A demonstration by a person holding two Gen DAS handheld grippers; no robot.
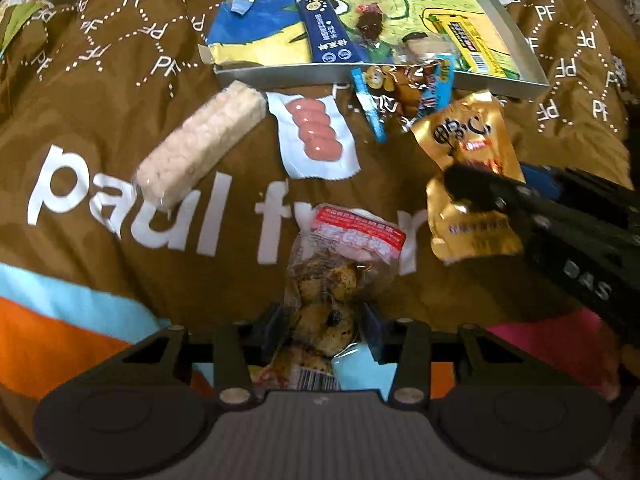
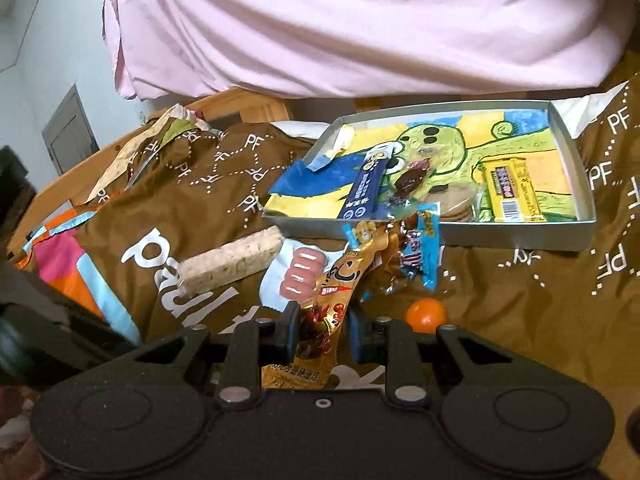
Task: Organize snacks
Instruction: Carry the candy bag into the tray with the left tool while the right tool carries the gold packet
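In the left wrist view my left gripper [image 1: 324,332] is shut on a clear snack packet with a red label [image 1: 344,276], brown pieces showing inside it. My right gripper [image 2: 323,334] is shut on a gold foil packet [image 2: 344,276]. The same gold foil packet [image 1: 464,136] shows at the right of the left wrist view, pinched by the right gripper's black fingers [image 1: 480,188]. Beyond both stands a grey tray [image 1: 280,70] lined with a cartoon drawing, and its front wall [image 2: 520,236] faces the right gripper. It holds a blue tube packet [image 1: 326,28], a yellow packet [image 1: 468,40] and biscuits [image 1: 424,46].
On the brown printed cloth [image 1: 100,92] lie a pale rice bar [image 1: 200,144], a pink sausage packet [image 1: 316,136], a blue cartoon packet [image 1: 404,92] against the tray's front, and a small orange fruit [image 2: 425,314]. A pink sheet [image 2: 360,20] hangs behind the tray.
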